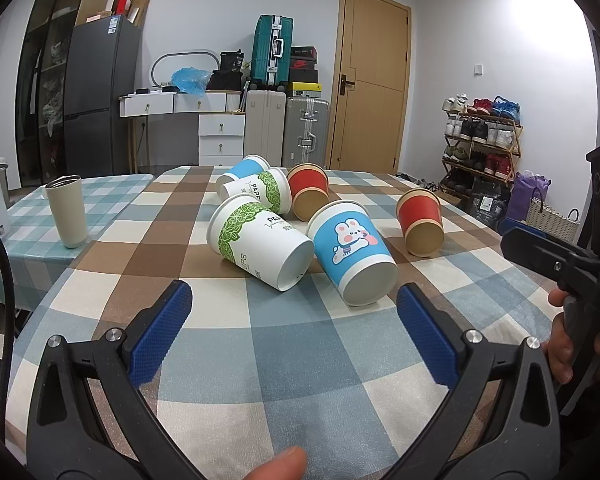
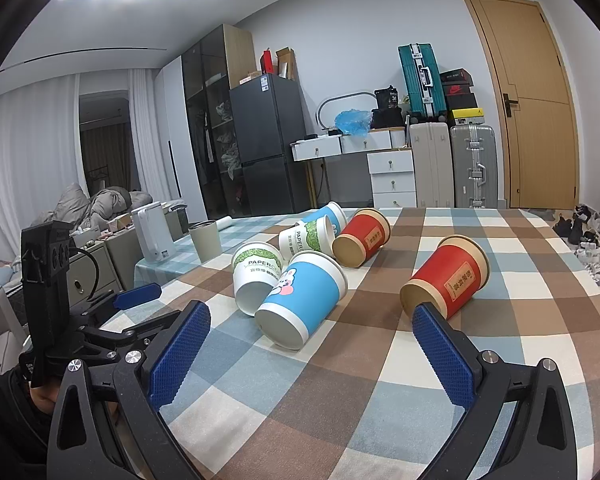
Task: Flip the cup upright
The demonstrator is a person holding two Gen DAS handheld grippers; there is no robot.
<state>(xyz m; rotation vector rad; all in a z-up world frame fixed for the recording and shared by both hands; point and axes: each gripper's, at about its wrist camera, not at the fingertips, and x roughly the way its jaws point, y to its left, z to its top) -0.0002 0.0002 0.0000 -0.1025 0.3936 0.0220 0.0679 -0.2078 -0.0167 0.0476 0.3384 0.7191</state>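
**Six Cups Lay Tipped Over**

Six paper cups lay on their sides on the bench point(image 1: 112, 280), which wore a checked cloth of blue, brown and cream. The bunny cup point(image 1: 350, 254) and a leaf cup point(image 1: 256, 246) were nearest, touching each other. A red cup point(image 1: 420, 222) lay alone to the right. Three more cups bunched at the far side. None stood up yet.

The left gripper point(image 1: 294, 332) was wide open and held nothing, just near the bunny cup and leaf cup. The right gripper point(image 2: 312, 356) was wide open too, with its right finger close to the red cup point(image 2: 446, 282).

Paper cups looked light and thin. They would likely squash if squeezed hard and roll if bumped. A soft hold around the middle of the side seemed best.

A tall grey mug point(image 1: 66, 212) stood up at the far left. Behind were suitcases, a fridge, a wooden door and a shoe rack.
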